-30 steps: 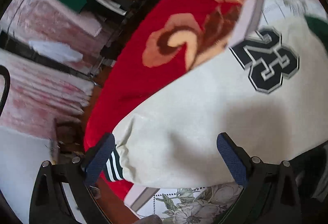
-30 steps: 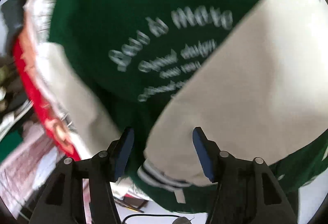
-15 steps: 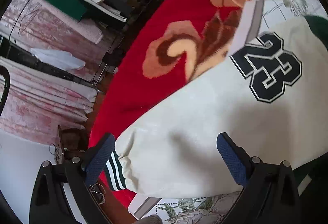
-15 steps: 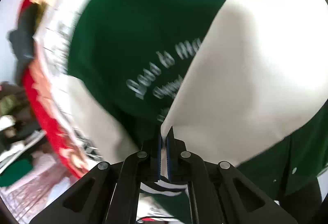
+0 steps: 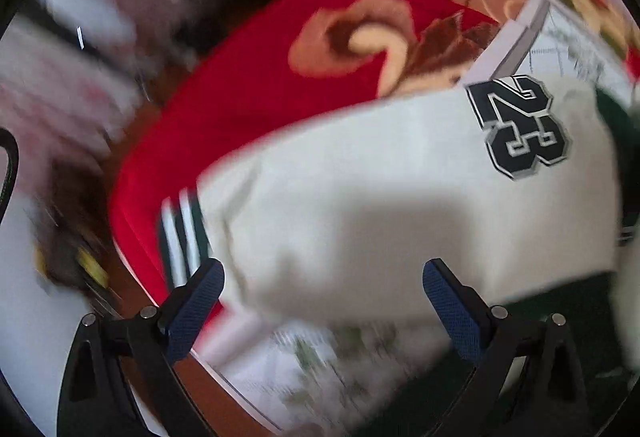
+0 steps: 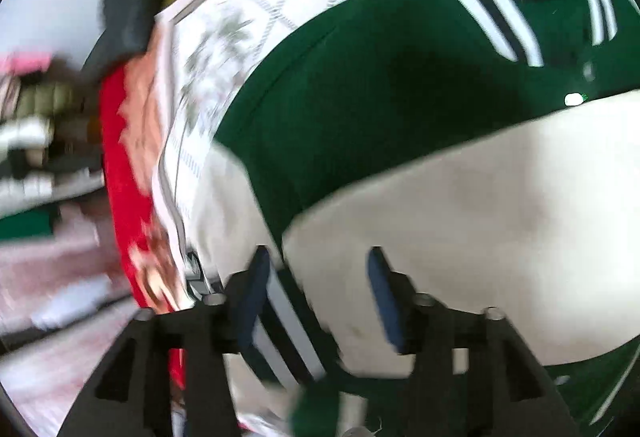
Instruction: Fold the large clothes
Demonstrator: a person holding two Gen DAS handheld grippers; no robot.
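Jacket (image 6: 420, 77): green body, cream sleeves, on red blanket (image 5: 248, 109)
Left gripper (image 5: 323, 297): jaws spread over the sleeve (image 5: 400, 197) numbered 23
Right gripper (image 6: 318, 289): jaws spread around the jacket's other sleeve (image 6: 480, 217)

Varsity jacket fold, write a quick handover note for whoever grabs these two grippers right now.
Left gripper: open, holding nothing, over the cream sleeve with the 23 patch, near its striped cuff.
Right gripper: open, jaws straddling the other cream sleeve at its striped cuff.
Jacket: green body lies on the floral sheet over the red blanket.
Done: right-side sleeve lies across the green body.
Left: the 23 sleeve, then the body fold.
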